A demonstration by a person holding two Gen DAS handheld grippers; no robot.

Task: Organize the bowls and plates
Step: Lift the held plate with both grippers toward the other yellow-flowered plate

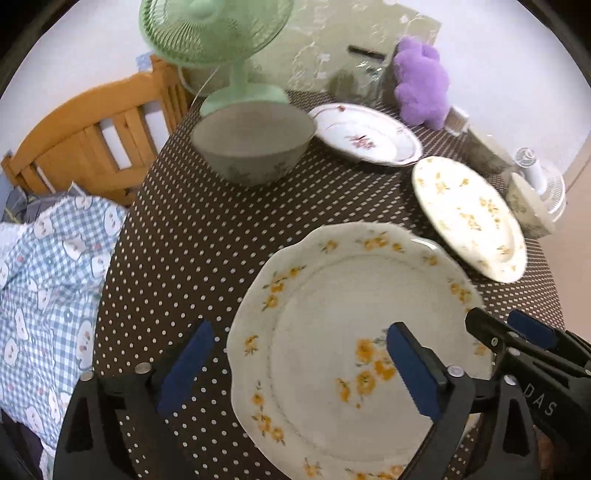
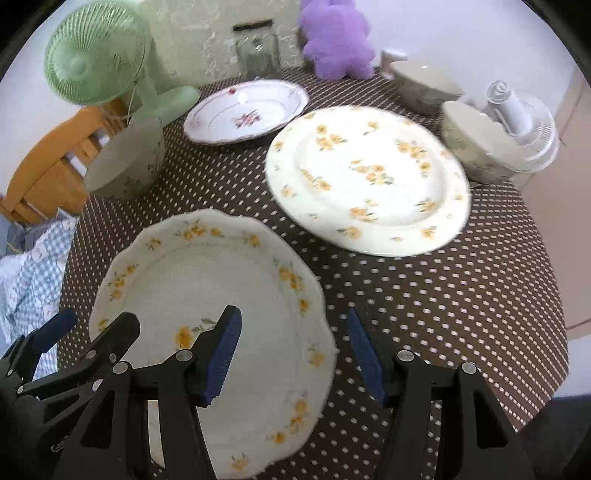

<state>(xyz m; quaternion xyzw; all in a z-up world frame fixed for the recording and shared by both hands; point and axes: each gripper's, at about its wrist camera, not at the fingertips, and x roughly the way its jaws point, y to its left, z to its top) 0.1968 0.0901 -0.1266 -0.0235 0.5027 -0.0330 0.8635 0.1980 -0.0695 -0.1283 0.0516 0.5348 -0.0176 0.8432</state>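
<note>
A scalloped plate with yellow flowers (image 1: 351,332) (image 2: 207,280) lies flat on the dotted brown tablecloth (image 1: 192,240). My left gripper (image 1: 299,369) stands wide open over the plate's left rim, its pads clear of it. My right gripper (image 2: 293,356) is open too, straddling the plate's right rim without pressing on it. Behind lie a round yellow-flowered plate (image 2: 369,181) (image 1: 469,218) and a pink-flowered plate (image 2: 247,110) (image 1: 365,134). A grey-green bowl (image 1: 255,144) (image 2: 125,162) stands at the back left, and two more bowls (image 2: 476,144) (image 2: 424,81) stand at the right.
A green fan (image 1: 214,37), a glass jar (image 2: 258,48) and a purple plush toy (image 2: 336,33) line the table's back. A small white fan (image 2: 524,122) stands beyond the right edge. A wooden chair (image 1: 92,136) and checked cloth (image 1: 48,288) are to the left.
</note>
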